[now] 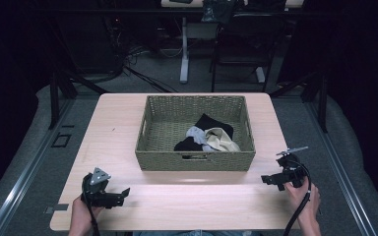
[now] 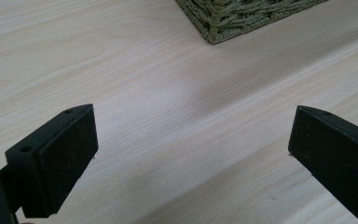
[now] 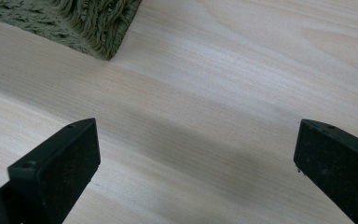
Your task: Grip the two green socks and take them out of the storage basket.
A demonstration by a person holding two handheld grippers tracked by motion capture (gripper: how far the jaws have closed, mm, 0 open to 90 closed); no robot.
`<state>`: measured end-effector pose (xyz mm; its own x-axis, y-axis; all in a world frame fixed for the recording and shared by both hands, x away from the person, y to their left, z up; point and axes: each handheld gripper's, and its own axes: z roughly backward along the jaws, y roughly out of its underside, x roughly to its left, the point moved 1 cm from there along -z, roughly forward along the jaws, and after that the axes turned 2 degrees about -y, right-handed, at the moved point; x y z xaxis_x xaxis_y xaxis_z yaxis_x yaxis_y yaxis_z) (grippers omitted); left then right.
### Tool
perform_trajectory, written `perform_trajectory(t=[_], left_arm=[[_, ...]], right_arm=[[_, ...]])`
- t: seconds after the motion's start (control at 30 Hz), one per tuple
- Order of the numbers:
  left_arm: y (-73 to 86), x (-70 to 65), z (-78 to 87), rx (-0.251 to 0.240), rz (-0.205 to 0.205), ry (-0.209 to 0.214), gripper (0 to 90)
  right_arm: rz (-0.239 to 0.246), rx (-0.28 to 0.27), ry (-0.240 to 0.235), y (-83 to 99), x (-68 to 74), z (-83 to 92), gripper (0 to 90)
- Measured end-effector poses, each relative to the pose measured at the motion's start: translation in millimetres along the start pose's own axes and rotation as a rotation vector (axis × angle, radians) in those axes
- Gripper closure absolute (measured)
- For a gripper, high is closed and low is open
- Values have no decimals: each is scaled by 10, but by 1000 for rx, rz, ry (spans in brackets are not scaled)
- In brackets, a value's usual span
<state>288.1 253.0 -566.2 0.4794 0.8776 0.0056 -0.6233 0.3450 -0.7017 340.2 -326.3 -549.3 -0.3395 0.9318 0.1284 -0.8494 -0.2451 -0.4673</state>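
A green woven basket (image 1: 152, 129) stands in the middle of the light wooden table (image 1: 113, 128). Inside it lie bunched clothes: a black piece (image 1: 213, 124), a grey piece (image 1: 195, 133) and a beige piece (image 1: 220, 139). My left gripper (image 1: 123, 193) rests at the table's front left, held in a hand, jaws wide apart with nothing between them (image 2: 191, 154). My right gripper (image 1: 267, 180) is at the front right, pointing left toward the basket, also open over bare wood (image 3: 196, 163). A basket corner (image 2: 219, 28) shows in the left gripper view, and a basket corner (image 3: 102, 37) in the right gripper view.
Behind the table stand a desk leg (image 1: 184, 49) and a dark chair (image 1: 241, 44) on grey carpet. Metal floor rails (image 1: 24, 162) run along both sides of the table. Bare tabletop lies in front of the basket between the two grippers.
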Motion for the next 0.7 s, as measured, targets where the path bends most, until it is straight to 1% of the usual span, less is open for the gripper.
perform_trajectory(t=[0.17,0.3,0.47,0.53,0.6,0.7], left_arm=[[9,2,8,3,5,-2,14],[23,9,15,-2,11,-5,14],[19,4,17,0,5,-5,14],[17,7,12,5,6,-3,14],[16,9,8,5,7,-5,14],[15,7,5,7,6,-8,14]], right_arm=[[13,12,-2,-16,1,-5,0],[12,15,-10,-38,9,-4,0],[15,39,-26,-51,8,-13,0],[12,35,-23,-59,-4,2,0],[6,30,-40,-77,-27,15,0],[9,25,-31,-118,-45,43,0]])
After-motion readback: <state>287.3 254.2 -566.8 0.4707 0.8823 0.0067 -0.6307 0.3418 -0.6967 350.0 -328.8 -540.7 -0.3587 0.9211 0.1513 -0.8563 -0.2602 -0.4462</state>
